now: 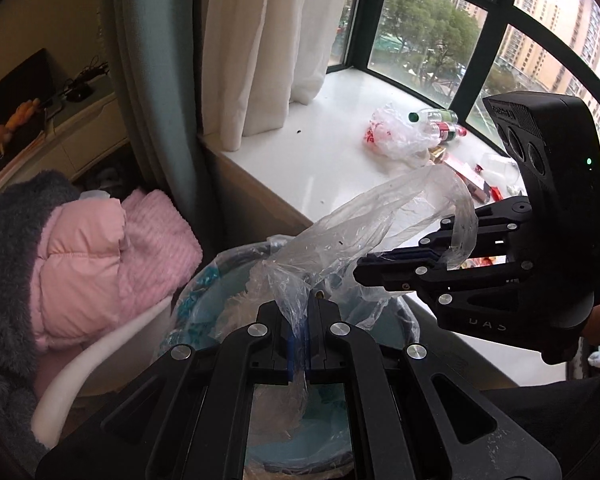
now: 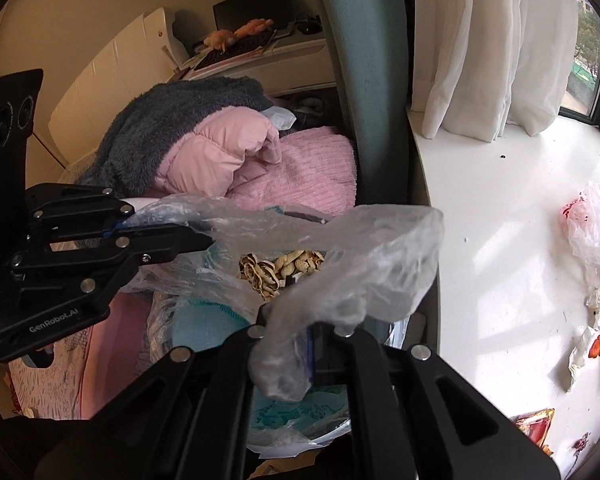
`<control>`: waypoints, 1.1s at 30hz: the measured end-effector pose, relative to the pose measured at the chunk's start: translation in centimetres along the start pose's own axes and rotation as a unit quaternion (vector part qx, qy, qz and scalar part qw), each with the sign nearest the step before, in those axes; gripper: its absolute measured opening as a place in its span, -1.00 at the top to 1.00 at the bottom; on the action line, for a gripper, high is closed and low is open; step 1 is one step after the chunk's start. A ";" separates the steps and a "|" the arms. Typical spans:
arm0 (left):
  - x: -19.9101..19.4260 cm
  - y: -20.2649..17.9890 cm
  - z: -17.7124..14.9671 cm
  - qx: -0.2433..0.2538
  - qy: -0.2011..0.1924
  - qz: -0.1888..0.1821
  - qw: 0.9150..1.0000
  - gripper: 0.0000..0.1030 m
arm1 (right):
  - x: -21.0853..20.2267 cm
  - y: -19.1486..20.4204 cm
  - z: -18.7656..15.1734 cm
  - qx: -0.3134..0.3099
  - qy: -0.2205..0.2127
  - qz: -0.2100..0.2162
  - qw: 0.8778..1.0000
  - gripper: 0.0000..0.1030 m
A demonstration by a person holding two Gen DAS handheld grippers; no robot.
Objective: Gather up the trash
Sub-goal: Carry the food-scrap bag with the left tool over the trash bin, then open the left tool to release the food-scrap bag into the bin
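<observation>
because each handle of the clear bag (image 2: 340, 248) is pinched by the left gripper (image 1: 299, 344) and right gripper (image 2: 300, 344), its peanut shells (image 2: 280, 268) hang above the bin (image 1: 228, 264), ready to drop in.

Two grippers, left gripper (image 1: 299, 322) and right gripper (image 2: 290, 330). One clear plastic bag (image 2: 340, 248) between both. One bin (image 1: 220, 268). Two bottles (image 1: 436, 122) and one printed bag (image 1: 388, 136) at windowsill (image 1: 300, 168) far edge.

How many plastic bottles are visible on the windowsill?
2, as far as shows: a green-capped bottle and a red-labelled bottle just below it, both lying beside the crumpled white bag. More may be hidden.
</observation>
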State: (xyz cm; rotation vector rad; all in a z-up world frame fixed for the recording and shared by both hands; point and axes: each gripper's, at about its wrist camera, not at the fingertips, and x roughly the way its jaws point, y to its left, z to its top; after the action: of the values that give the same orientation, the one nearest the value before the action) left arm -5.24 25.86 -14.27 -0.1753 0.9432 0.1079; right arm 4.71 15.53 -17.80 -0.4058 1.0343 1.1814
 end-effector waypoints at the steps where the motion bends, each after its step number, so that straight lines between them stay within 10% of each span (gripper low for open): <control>1: 0.6 0.1 -0.4 -0.004 0.007 0.001 1.000 0.97 | 0.7 0.1 -0.3 -0.003 0.008 0.002 1.000 0.88; 16: 5.6 2.7 -5.3 -0.032 0.075 0.017 0.996 0.96 | 6.1 1.2 -2.3 -0.076 0.066 -0.004 0.995 0.88; 18: 5.6 2.8 -5.4 -0.024 0.073 0.023 0.997 0.71 | 6.0 1.5 -2.4 -0.093 0.063 -0.004 0.994 0.86; 20: 5.3 3.1 -5.5 -0.023 0.067 0.029 0.997 0.14 | 5.6 1.8 -2.6 -0.112 0.051 -0.014 0.992 0.32; 22: 4.9 3.3 -5.4 -0.025 0.059 0.028 0.998 -0.04 | 5.0 1.8 -2.7 -0.122 0.038 -0.015 0.992 -0.88; 27: 3.4 3.2 -4.7 -0.003 0.030 0.029 0.999 -0.81 | 2.6 1.0 -2.9 -0.116 -0.001 -0.029 0.993 -0.88; 33: 2.4 1.5 -2.8 0.044 0.004 0.024 0.999 -0.89 | -1.0 -0.8 -2.5 -0.064 -0.051 -0.051 0.995 -0.88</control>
State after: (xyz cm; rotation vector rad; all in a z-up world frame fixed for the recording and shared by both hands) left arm -6.27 26.84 -17.98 -0.0727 0.9580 0.1092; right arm 4.27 12.82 -18.42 -0.4870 0.8429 1.1680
